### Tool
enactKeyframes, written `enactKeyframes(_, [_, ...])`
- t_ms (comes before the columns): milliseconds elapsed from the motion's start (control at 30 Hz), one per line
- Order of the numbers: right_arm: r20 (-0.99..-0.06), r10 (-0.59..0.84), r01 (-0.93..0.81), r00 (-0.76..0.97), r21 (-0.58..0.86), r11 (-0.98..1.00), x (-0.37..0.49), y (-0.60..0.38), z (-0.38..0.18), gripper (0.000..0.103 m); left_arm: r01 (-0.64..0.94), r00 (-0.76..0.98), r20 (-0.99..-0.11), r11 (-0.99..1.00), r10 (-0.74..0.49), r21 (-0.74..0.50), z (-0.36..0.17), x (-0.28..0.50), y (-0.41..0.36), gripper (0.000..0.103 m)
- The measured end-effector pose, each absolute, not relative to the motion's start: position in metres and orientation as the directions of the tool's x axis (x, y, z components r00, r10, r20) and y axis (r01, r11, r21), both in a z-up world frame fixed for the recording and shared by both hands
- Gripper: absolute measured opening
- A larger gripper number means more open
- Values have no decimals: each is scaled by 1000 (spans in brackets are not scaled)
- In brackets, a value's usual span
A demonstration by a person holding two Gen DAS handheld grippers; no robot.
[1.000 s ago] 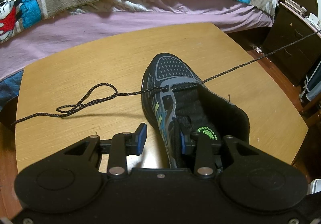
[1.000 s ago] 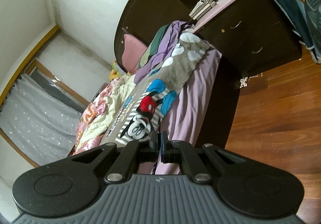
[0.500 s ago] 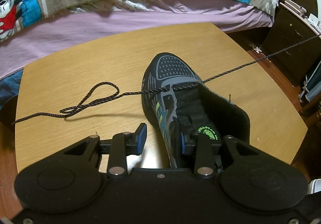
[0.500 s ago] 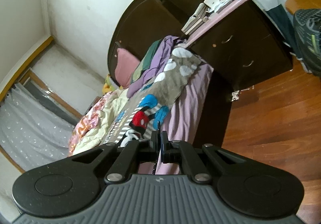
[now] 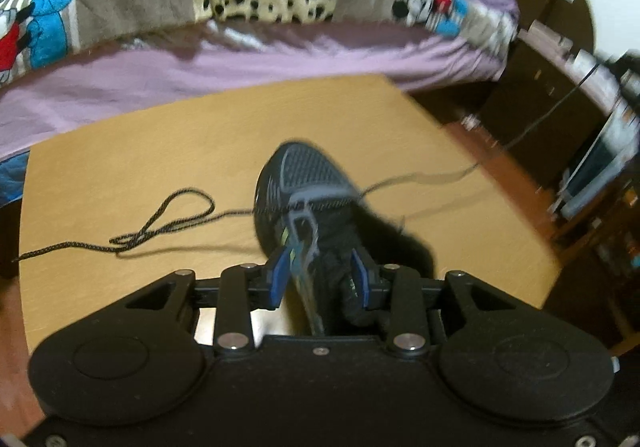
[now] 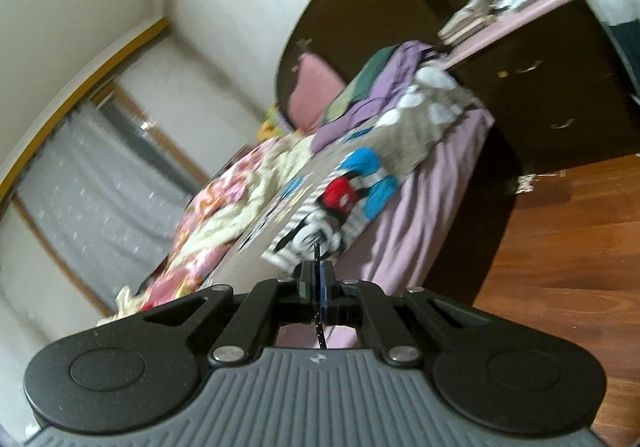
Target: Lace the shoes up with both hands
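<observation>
On the left of the wooden counter the free end of the lace lies slack in a loose, crossed loop, its tip trailing toward the left edge. If the pull from the other side goes on unchecked, that loop could draw tight into a knot, or the tip could slide off the edge and hang.

In the middle sits the shoe, toe pointing far, heel near. The left gripper straddles the side wall near the heel, one blue pad outside and the other inside the opening; the pads look close to the fabric, but I cannot tell whether they actually pinch it. If they do not, a hard tug on the lace could drag or tip the shoe.

The lace crosses the lowest eyelets, then rises off to the right, blurred and thin. The right gripper is clamped on that strand, whose tip shows just beyond its pads while the rest drops below them. The risk there, as I judge it, is overpulling: the two ends would come out uneven, or the short end could slip out through the eyelet.
</observation>
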State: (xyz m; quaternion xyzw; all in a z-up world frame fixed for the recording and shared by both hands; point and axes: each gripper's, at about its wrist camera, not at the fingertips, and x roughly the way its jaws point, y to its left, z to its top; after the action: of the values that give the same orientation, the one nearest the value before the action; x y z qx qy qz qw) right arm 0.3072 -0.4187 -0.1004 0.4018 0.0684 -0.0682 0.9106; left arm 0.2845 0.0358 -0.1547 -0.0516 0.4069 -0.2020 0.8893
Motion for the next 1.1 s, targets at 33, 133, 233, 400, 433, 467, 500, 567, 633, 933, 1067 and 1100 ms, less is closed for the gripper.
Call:
enactKeyframes(33, [-182,-46,164,982,712,682,311,-410,-99,4,302,604,-684,912,-409,-279,-151,284,44,43])
enactKeyframes(133, [-192,22,117,981,681,722,322,-385,-96,4,220,639,-668,923,-382,-316,-149,288,72,43])
enactKeyframes(233, [-208,88,72,974,653,754,334,-358,-95,4,104,662,-675,932,-326,-348,-155,295,105,43])
enactKeyframes(400, [-232,177,17,956,650,760,349,-319,-102,4,-152,685,-698,897,-208,-416,-171,305,173,43])
enactKeyframes(433, [-237,194,7,952,651,759,351,-312,-103,4,-204,688,-702,880,-182,-428,-175,307,188,43])
enactKeyframes(467, [-241,208,-1,948,649,760,352,-305,-105,4,-261,690,-704,850,-167,-457,-179,308,205,42])
enactKeyframes(500, [-246,222,-10,943,648,762,354,-299,-107,4,-317,691,-706,814,-155,-488,-184,308,221,42])
enactKeyframes(567, [-256,243,-22,936,645,764,356,-288,-110,4,-422,701,-701,714,-134,-558,-194,306,253,42])
enactKeyframes(633, [-263,256,-28,930,646,763,358,-281,-114,4,-502,707,-697,610,-118,-613,-205,302,279,42])
enactKeyframes(933, [-295,281,-24,913,650,759,372,-263,-132,4,-632,713,-697,357,-81,-688,-244,313,308,42])
enactKeyframes(1067, [-306,293,-24,906,653,757,377,-257,-140,4,-651,706,-706,341,-56,-678,-256,319,310,42])
enactKeyframes(1100, [-309,294,-23,905,653,757,378,-256,-142,4,-655,704,-708,337,-54,-676,-259,320,310,42])
